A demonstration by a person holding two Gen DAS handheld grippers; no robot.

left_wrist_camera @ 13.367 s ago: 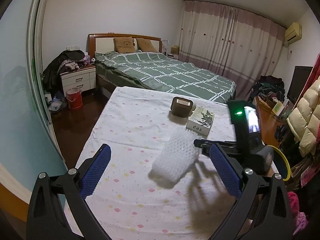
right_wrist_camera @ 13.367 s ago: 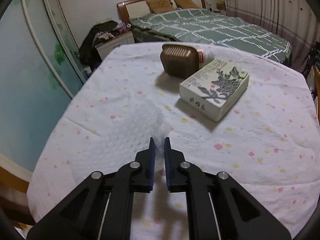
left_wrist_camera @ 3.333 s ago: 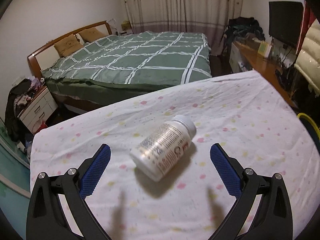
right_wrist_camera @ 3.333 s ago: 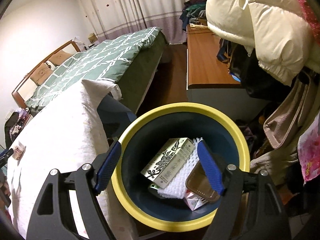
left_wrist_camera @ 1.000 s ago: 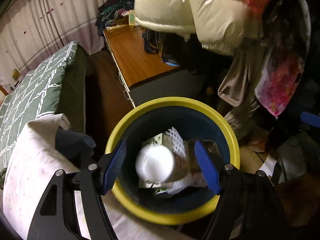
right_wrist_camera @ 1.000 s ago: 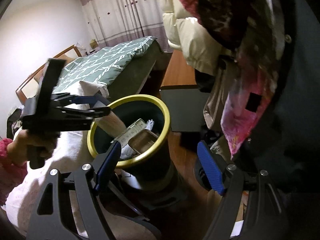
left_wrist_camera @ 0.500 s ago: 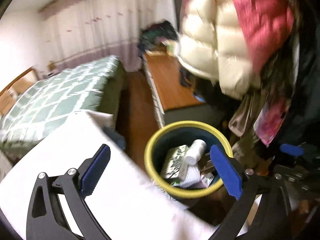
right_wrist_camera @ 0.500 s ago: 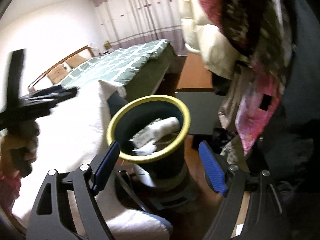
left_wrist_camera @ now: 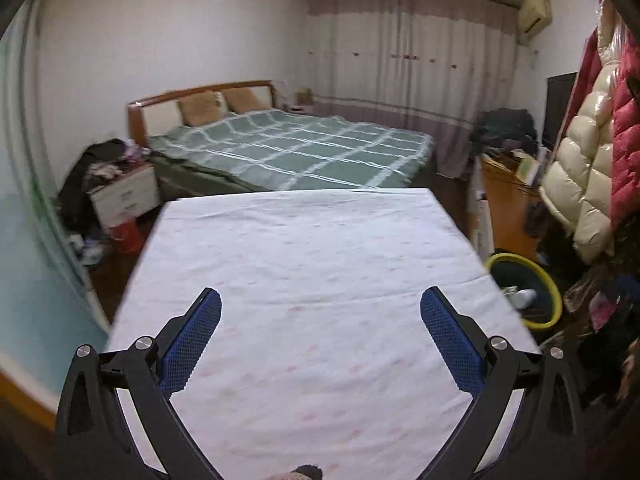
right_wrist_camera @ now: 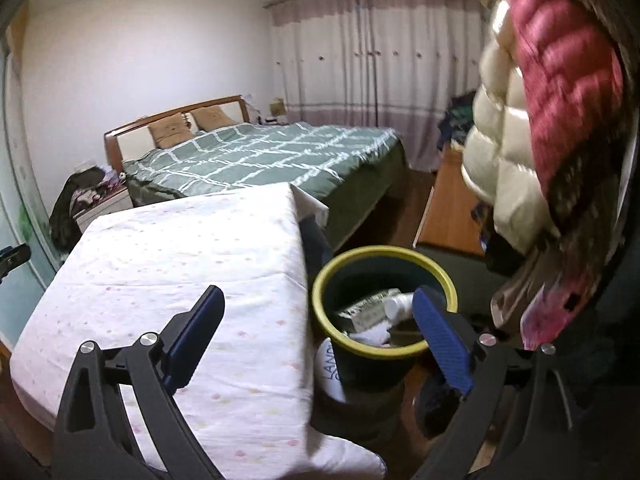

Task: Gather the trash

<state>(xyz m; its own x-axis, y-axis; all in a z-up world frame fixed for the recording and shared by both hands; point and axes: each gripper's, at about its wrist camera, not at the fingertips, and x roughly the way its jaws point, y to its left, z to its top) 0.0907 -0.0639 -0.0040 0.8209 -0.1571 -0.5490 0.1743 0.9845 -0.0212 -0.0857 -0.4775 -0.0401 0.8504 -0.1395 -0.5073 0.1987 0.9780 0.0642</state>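
Left claw [left_wrist_camera: 320, 312]: blue-padded fingers spread wide apart, nothing between them, held above the worktop [left_wrist_camera: 304, 248]. The worktop is covered with a white sheet with faint pink and yellow dots.

Right claw [right_wrist_camera: 316, 312]: fingers likewise wide apart, holding nothing. Its left finger sits over the worktop's [right_wrist_camera: 180, 248] sheet, its right finger over the near rim of the trash bin.

Trash bin [right_wrist_camera: 324, 312]: dark body, yellow rim, standing on the floor just beside the worktop's right edge. In the left wrist view the bin [left_wrist_camera: 554, 300] shows past the worktop's right corner, partly cut off by it.

Trash, all inside the bin:
- white pill bottle [right_wrist_camera: 398, 305], lying on its side near the top of the heap; also seen as a pale shape in the left wrist view [left_wrist_camera: 522, 297].
- patterned box [right_wrist_camera: 368, 306], tilted, touching the bottle.
- white crumpled material [right_wrist_camera: 370, 335] below the box, possibly foam netting; the frame is too soft to be sure.

Surroundings: bed with a green checked cover [left_wrist_camera: 296, 152] behind the worktop, curtains [left_wrist_camera: 408, 72] on the far wall, puffy cream jacket [right_wrist_camera: 500, 160] and a red one [right_wrist_camera: 560, 60] hanging at right above the bin, cluttered nightstand [left_wrist_camera: 120, 192] at left.
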